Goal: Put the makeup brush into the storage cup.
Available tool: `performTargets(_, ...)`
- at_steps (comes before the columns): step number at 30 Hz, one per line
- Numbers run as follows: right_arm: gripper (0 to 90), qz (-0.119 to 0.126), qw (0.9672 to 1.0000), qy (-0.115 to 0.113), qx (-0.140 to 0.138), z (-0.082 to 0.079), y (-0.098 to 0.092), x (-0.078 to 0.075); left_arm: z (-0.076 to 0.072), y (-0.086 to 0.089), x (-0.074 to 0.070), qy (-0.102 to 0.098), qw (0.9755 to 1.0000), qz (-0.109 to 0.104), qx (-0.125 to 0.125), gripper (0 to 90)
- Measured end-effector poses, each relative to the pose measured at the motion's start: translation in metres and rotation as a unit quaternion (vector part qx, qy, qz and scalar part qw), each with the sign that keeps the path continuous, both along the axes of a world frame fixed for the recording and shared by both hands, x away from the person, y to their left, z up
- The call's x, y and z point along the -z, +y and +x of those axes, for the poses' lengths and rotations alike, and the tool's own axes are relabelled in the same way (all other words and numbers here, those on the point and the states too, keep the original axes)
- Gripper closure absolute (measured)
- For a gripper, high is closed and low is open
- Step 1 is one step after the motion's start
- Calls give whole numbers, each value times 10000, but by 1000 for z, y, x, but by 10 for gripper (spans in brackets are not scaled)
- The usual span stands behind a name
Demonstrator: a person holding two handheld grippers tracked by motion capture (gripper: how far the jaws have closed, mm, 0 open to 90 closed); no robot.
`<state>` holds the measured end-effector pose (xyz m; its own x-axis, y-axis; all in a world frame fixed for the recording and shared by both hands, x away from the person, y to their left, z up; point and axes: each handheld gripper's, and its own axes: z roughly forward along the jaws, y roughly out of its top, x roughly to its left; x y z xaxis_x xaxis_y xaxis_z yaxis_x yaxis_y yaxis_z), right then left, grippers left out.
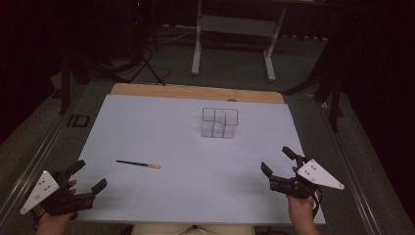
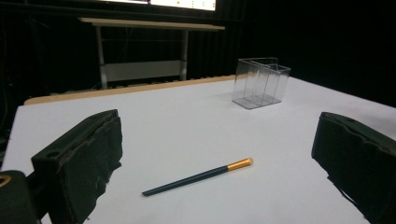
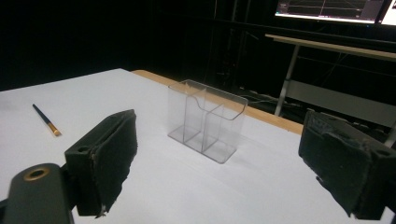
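The pencil (image 1: 138, 164), a dark slender stick with a gold-orange tip, lies flat on the white table sheet (image 1: 161, 132), left of centre and toward our near edge. Its long axis runs almost straight across the high view, dark end to our left, gold end to our right, tilting only slightly nearer at the gold end. In the left gripper view the same pencil (image 2: 198, 177) lies just ahead of the jaws and between their lines, set slantwise to them, with bare sheet all round it. In the right gripper view it (image 3: 45, 119) shows far off at the left edge.

We hold the left gripper (image 1: 90, 177) at the near left corner, jaws spread wide and empty, the pencil ahead and to the right of it. The right gripper (image 1: 280, 162) sits at the near right, also wide and empty, well apart from the pencil. We judge the left hand the nearer one, so the reach would fall to it, and the jaws would need turning to close across the shaft, not along it.

Beyond, a clear plastic organiser (image 1: 220, 122) with several compartments stands upright near the far middle of the sheet, empty, squarely ahead of the right gripper.
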<state>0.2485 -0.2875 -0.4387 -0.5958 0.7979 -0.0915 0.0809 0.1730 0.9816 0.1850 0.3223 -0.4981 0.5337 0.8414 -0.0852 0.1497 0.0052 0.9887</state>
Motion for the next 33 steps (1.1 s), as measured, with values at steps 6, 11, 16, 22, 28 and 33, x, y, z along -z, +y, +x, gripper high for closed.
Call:
performTargets(6,116,-3,10000,4,22,0,-1,0,1,1,1,1,10000,-37,-2,28)
performTargets(11,116,55,9999,82,62,3,-6,3,2,1,0,-21,10000,-76,-37,29)
performTargets(16,116,114,9998,128,54,3,-8,4,3,1,0,18,9999,-147,-40,29)
performTargets(22,117,111,9998,119,65,1,-9,3,3,6,-1,154,9996,-230,71,29)
performTargets(28,116,61,9999,40,79,-1,-8,1,1,6,-12,390,9988,-274,136,43)
performTargets(33,116,37,9999,82,48,-1,-5,2,0,1,-24,579,9975,106,390,26)
